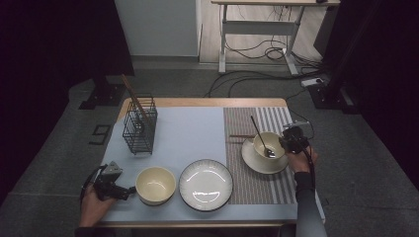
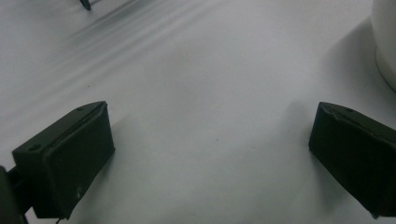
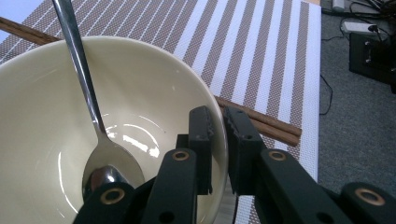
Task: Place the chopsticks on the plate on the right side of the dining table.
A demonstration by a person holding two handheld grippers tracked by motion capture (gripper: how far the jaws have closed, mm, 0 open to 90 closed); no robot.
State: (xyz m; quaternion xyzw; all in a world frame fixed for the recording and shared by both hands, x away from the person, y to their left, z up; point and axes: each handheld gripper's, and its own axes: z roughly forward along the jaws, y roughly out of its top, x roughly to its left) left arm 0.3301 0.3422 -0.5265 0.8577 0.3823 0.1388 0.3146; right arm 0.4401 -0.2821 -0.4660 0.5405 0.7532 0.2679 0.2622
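**Right gripper clamps the bowl's rim**

The right gripper (image 3: pixel 217 154) pinches the rim of the cream ceramic bowl (image 3: pixel 42 116), which holds a steel spoon (image 3: pixel 100 161) and sits on a white saucer (image 1: pixel 251 159) at four o'clock on the table. The left gripper (image 2: pixel 210 154), jaws apart, idles over the blue mat (image 2: pixel 201 70). Judged next: lift the bowl level, so the spoon stays in.

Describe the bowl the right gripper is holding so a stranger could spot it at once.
Find the brown-and-white striped placemat on the table's right side. On it sits a cream saucer bearing the cream ceramic bowl. Unlike the empty cream bowl on the left, it holds a metal spoon.
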